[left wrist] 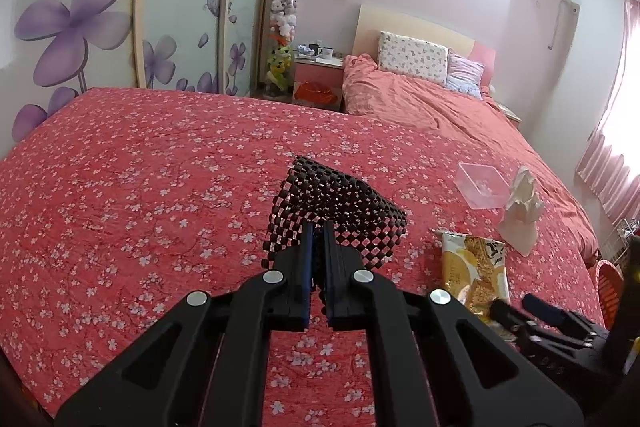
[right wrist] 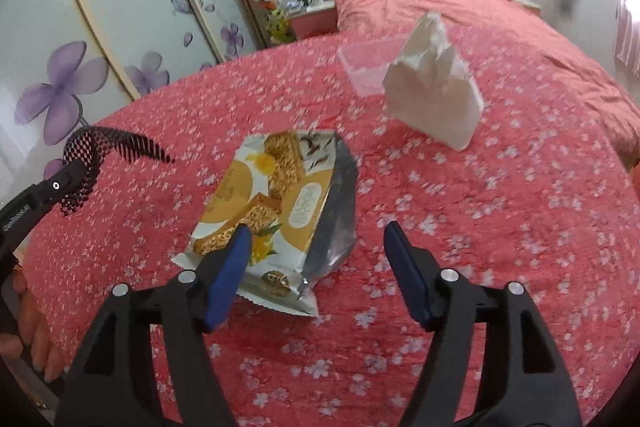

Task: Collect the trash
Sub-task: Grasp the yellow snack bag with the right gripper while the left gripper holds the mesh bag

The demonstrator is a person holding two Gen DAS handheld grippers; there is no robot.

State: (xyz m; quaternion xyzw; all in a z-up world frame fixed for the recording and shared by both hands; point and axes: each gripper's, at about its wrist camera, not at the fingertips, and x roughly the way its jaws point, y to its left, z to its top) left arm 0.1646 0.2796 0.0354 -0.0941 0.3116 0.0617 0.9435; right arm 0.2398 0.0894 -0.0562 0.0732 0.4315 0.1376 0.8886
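Mesh (left wrist: 340, 211) clamped in left gripper (left wrist: 318, 267); right gripper (right wrist: 316, 267) spread wide over wrapper (right wrist: 276, 203); tissue (right wrist: 436, 95) ahead, uncollected.

A home bedroom: a wide bed (left wrist: 160, 167) spread with a red blossom-print cover runs back to a pale headboard (left wrist: 412, 27), where a floral pillow (left wrist: 412, 57) and a rumpled pink duvet (left wrist: 404, 99) lie. Sliding wardrobe doors (left wrist: 80, 27) painted with purple flowers line one wall. Beside them stand a pink nightstand (left wrist: 318, 79) carrying mugs and a clear column of plush toys (left wrist: 284, 27), while pink curtains (left wrist: 608, 167) hang at a bright window.
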